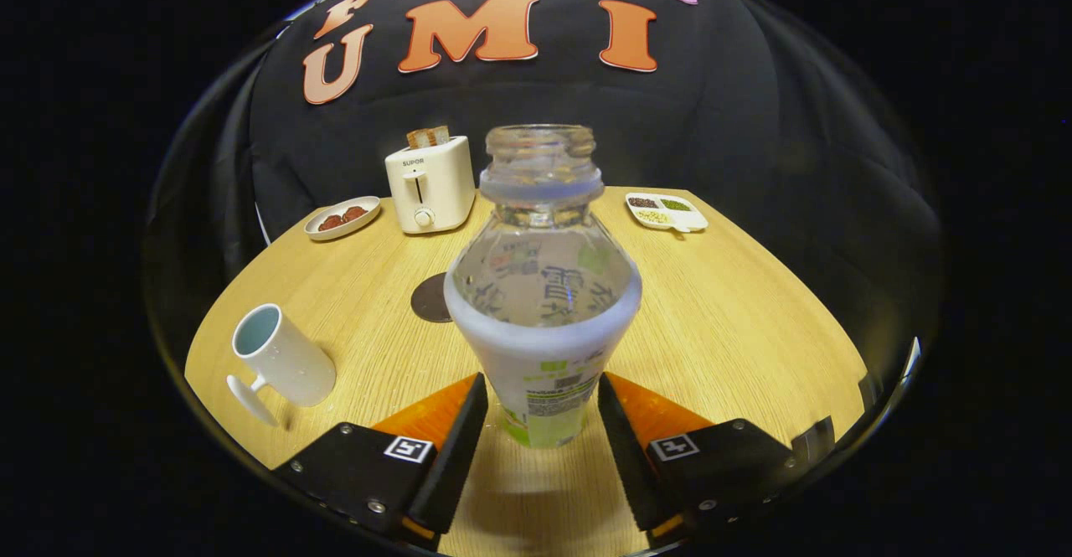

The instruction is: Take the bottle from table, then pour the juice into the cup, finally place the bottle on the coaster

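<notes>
An uncapped clear bottle (540,289) with a white and green label stands upright between my fingers. My gripper (541,389) is shut on its lower body, one finger pressing on each side of the label. A white cup (283,363) with a handle sits to the left of the fingers, its mouth tilted towards the back. A dark round coaster (430,297) lies on the wooden table (737,322) beyond the left finger, its right part hidden behind the bottle. I cannot tell whether the bottle's base rests on the table or hangs just above it.
At the back of the table stands a white toaster (429,184) with bread in it. A small plate (342,218) with dark red pieces lies to its left. A white divided dish (667,212) of beans sits at the back right.
</notes>
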`<state>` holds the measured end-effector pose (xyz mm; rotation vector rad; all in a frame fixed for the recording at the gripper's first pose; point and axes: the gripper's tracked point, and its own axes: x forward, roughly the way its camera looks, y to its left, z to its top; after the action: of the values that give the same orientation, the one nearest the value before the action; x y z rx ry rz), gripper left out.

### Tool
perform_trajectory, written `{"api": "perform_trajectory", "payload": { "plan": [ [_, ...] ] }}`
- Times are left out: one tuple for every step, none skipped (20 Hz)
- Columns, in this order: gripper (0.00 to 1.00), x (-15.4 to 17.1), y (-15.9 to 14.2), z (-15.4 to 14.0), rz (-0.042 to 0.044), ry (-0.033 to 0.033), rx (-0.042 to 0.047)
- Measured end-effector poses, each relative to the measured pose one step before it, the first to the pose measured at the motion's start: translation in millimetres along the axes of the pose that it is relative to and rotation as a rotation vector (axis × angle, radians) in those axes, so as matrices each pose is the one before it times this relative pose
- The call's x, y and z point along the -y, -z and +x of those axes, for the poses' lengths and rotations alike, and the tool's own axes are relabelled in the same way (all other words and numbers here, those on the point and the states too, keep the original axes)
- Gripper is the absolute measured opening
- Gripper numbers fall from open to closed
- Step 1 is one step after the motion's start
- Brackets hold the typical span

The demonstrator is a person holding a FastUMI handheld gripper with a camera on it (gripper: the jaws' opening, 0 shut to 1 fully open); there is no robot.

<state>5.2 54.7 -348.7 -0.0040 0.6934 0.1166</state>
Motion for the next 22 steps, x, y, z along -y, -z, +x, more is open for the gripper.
{"api": "perform_trajectory", "payload": {
  "plan": [
    [0.76,0.57,-0.4,0.94,0.00225,0.0045,-0.00181],
    [0.72,-0.38,-0.7,0.05,0.00443,-0.00262,0.00138],
    [0.67,-0.76,-0.36,0.31,-0.00171,-0.00384,-0.00403],
    [0.66,-0.28,-0.09,0.19,-0.00422,-0.00013,-0.00056],
    [0.65,1.23,0.16,0.45,0.00052,0.00526,-0.00467],
    [0.61,1.55,-0.08,-0.61,-0.00167,0.01366,-0.00531],
    [0.58,1.5,-0.4,-2.35,-0.01299,0.013,-0.0068],
    [0.56,-0.74,-3.15,-0.39,-0.01137,0.00774,-0.00125],
    [0.56,-0.66,-3.05,-1.83,-0.00675,0.00393,-0.00124],
    [0.56,-1.18,-2.96,-3.11,-0.00586,0.001,0.00031],
    [0.56,-0.87,-4.59,-2.68,-0.0054,0.00407,0.00376],
    [0.55,-2.18,-2.71,-2.75,-0.01103,0.00165,0.00236],
    [0.56,-2.23,-2.18,-3.17,-0.01718,0.00307,-0.00191],
    [0.56,-1.84,-4.31,-3.05,-0.0211,0.00794,0.00205],
    [0.55,-2.41,-4.28,-2.94,-0.02101,0.00846,0.0035],
    [0.56,-1.54,-3.38,-3.73,-0.01997,0.0056,0.00311],
    [0.56,-3.19,-3.22,-4.03,-0.02036,0.00221,0.00198],
    [0.56,-3.63,-2.99,-3.03,-0.02198,0.00275,0.00217],
    [0.56,-4.36,-3.94,-2.52,-0.02746,0.00451,0.00148],
    [0.56,-3.68,-2.97,-2.1,-0.03465,0.00905,0.00163],
    [0.56,-2.7,-3.53,-3.75,-0.04145,0.01247,0.00241],
    [0.56,-3.25,-4.29,-1.17,-0.04321,0.01295,0.00562]
  ]
}}
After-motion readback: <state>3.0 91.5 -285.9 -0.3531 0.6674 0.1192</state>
